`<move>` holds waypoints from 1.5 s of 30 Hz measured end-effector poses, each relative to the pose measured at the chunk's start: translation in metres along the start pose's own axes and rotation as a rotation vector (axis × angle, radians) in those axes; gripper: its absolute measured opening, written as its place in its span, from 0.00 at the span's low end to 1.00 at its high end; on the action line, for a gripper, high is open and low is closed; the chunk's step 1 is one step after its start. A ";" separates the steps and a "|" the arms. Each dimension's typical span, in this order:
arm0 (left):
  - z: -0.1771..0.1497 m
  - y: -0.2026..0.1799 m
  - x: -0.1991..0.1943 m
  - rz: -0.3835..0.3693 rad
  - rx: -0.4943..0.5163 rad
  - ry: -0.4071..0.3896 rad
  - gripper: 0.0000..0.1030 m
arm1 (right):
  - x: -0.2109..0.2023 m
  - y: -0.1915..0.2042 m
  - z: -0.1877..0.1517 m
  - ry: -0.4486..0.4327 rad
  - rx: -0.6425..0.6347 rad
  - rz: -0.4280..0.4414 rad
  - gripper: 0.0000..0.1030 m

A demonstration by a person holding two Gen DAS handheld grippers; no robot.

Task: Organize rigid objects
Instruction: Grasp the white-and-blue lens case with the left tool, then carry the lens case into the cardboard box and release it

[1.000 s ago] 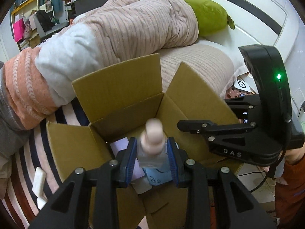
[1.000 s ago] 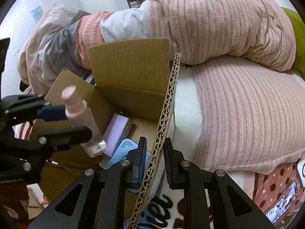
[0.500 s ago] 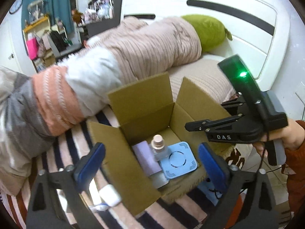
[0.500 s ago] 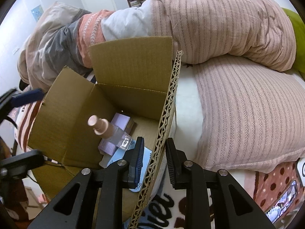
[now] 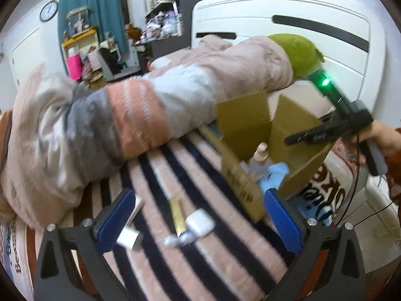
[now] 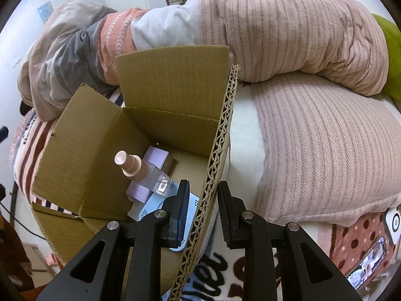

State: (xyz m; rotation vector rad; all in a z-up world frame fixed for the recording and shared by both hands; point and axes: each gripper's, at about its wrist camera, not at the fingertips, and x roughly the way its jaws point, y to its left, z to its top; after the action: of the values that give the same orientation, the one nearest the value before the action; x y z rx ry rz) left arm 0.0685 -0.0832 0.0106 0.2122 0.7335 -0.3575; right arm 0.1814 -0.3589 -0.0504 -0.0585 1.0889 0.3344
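Cardboard box on bed, near its right edge; contains pump bottle leaning over lilac carton and blue perforated pad. Right tool: pads close either side of box's right flap, a slight gap showing. Left tool: spread wide, empty, above white case and gold tube on striped blanket.
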 end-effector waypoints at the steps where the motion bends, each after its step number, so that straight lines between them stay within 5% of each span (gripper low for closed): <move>1: -0.008 0.007 0.002 0.003 -0.014 0.012 0.99 | 0.000 0.000 0.000 0.002 0.000 -0.002 0.19; 13: -0.104 0.034 0.071 0.010 -0.058 0.154 0.99 | 0.002 0.001 0.001 0.005 -0.002 -0.002 0.19; 24: -0.112 0.039 0.129 -0.008 -0.181 0.169 0.98 | 0.000 -0.001 -0.001 0.001 0.002 0.007 0.19; 29: -0.112 0.039 0.141 -0.043 -0.236 0.182 0.68 | -0.001 -0.001 -0.002 0.001 0.003 0.008 0.19; 31: -0.112 0.038 0.139 -0.033 -0.227 0.171 0.57 | -0.001 -0.001 -0.002 0.001 0.002 0.008 0.19; 39: -0.107 0.036 0.102 -0.017 -0.211 0.115 0.57 | -0.001 -0.001 -0.001 0.001 0.002 0.007 0.19; 45: -0.070 0.029 0.045 -0.024 -0.163 -0.005 0.57 | -0.001 0.000 -0.001 0.001 0.002 0.008 0.19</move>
State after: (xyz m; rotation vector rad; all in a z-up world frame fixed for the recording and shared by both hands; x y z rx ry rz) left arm 0.0680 -0.0455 -0.0694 0.0488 0.7571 -0.3190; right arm 0.1800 -0.3599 -0.0498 -0.0526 1.0902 0.3401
